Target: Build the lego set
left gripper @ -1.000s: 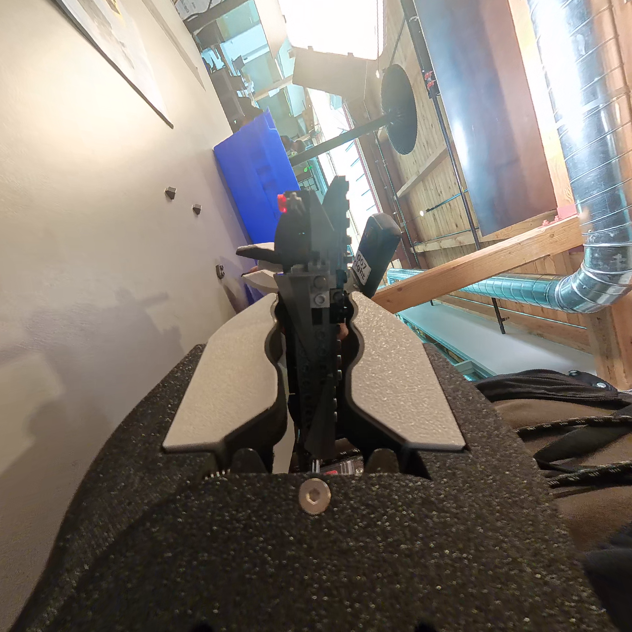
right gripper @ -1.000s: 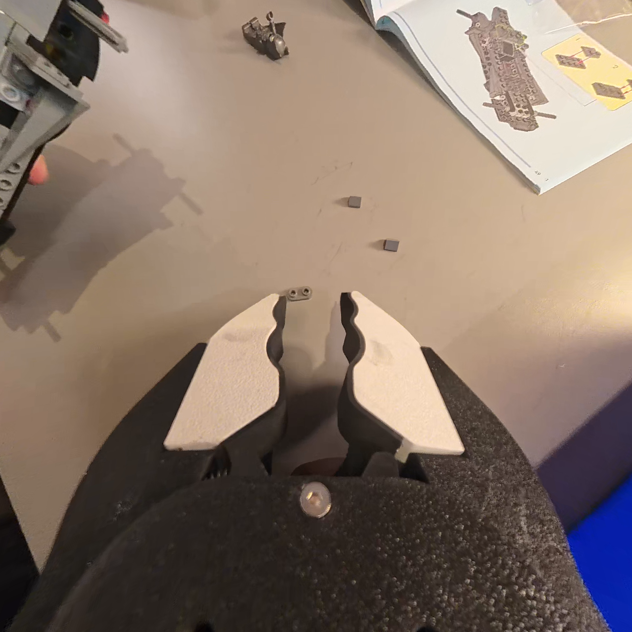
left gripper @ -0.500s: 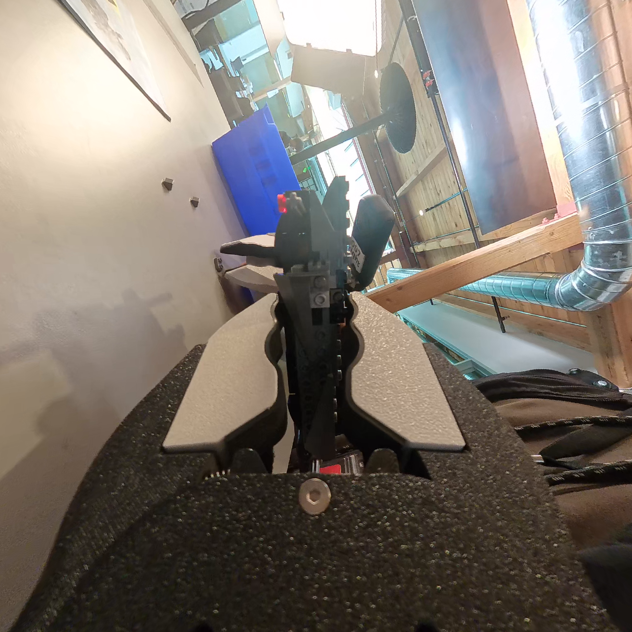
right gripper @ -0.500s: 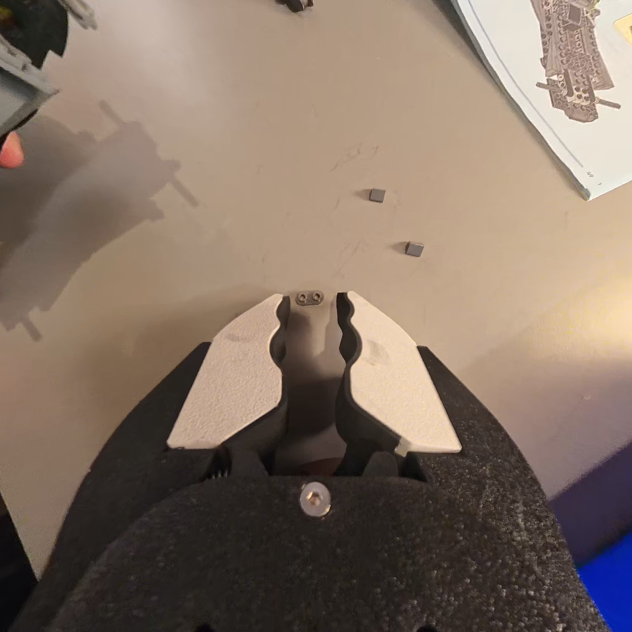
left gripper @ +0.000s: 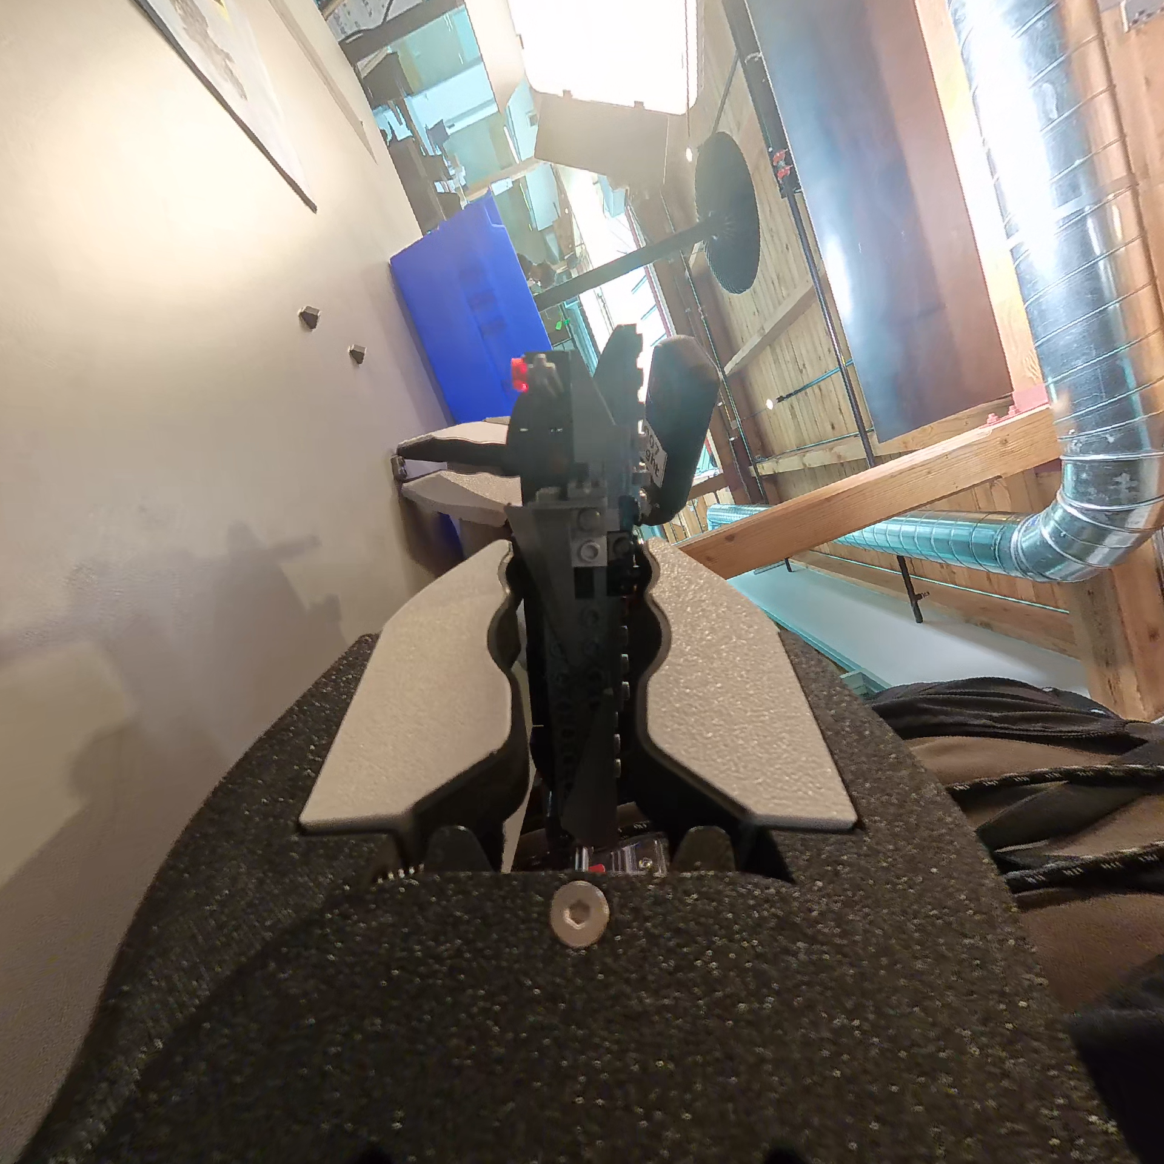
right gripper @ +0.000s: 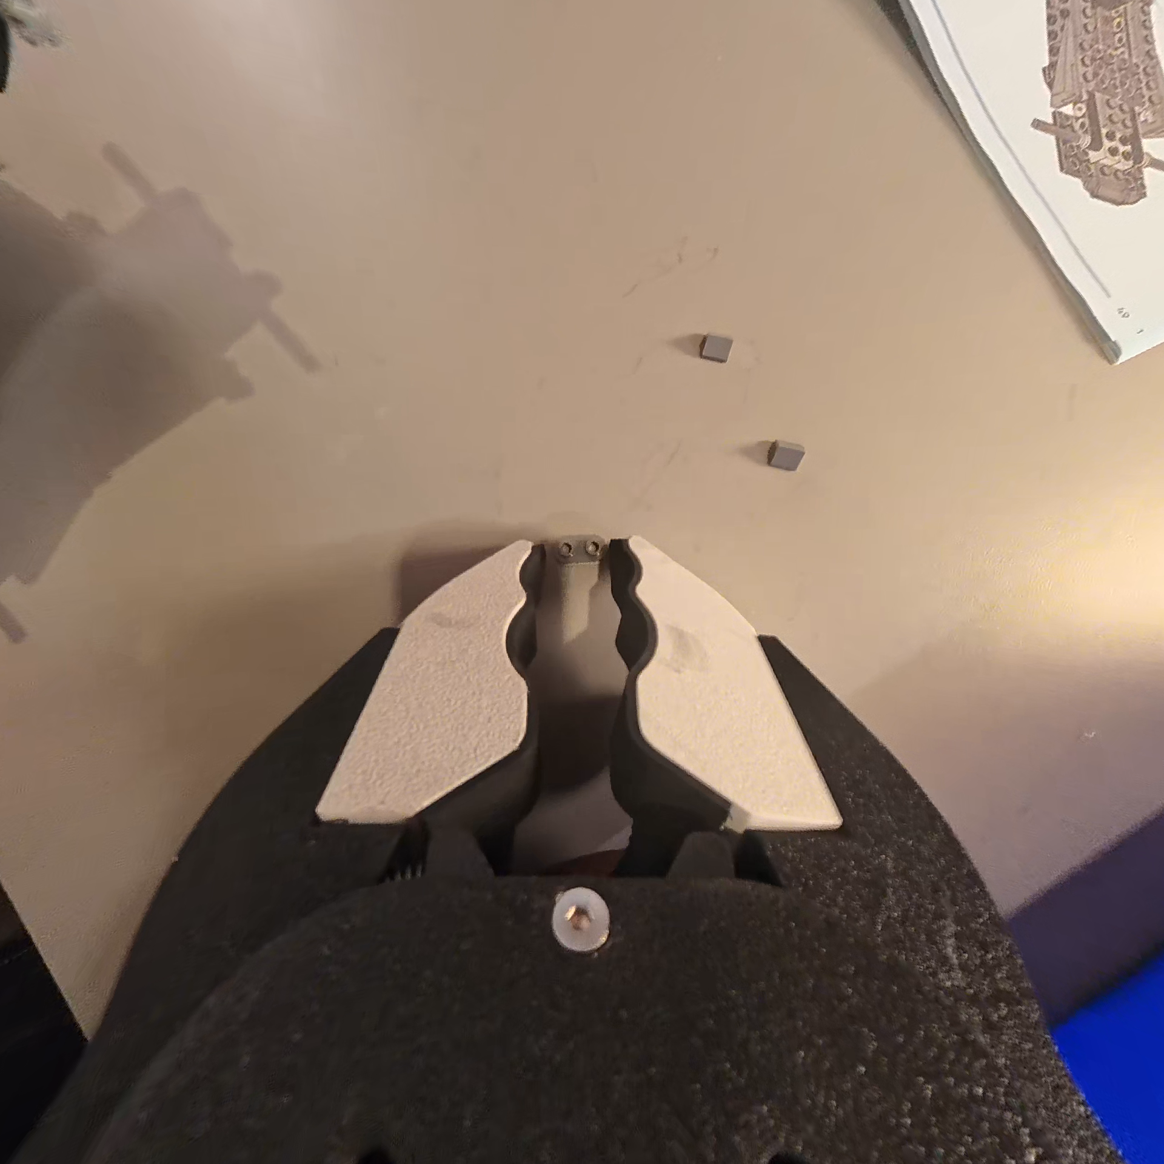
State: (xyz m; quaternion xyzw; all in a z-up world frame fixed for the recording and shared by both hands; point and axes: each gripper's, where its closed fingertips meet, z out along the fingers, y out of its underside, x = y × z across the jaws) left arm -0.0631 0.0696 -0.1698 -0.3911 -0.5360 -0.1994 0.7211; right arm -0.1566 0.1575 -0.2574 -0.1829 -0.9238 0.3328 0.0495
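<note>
Left gripper [left gripper: 579, 560] jaws clamp a dark grey brick model [left gripper: 576, 630]. Right gripper [right gripper: 576, 548] jaws stand apart, flanking a small two-stud plate [right gripper: 579, 549] on the bench [right gripper: 441, 283]. Two grey tiles [right gripper: 716, 348] lie at 1 o'clock, a booklet [right gripper: 1008, 157] at 2 o'clock; bench edge at 4 o'clock

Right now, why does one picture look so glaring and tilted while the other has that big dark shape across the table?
Left wrist view: the ceiling light panel is blown out white, and the room appears rotated sideways. Right wrist view: warm, even light; the dark shape is a soft-edged shadow lying on the tan table, and the picture's edges curve.
</note>
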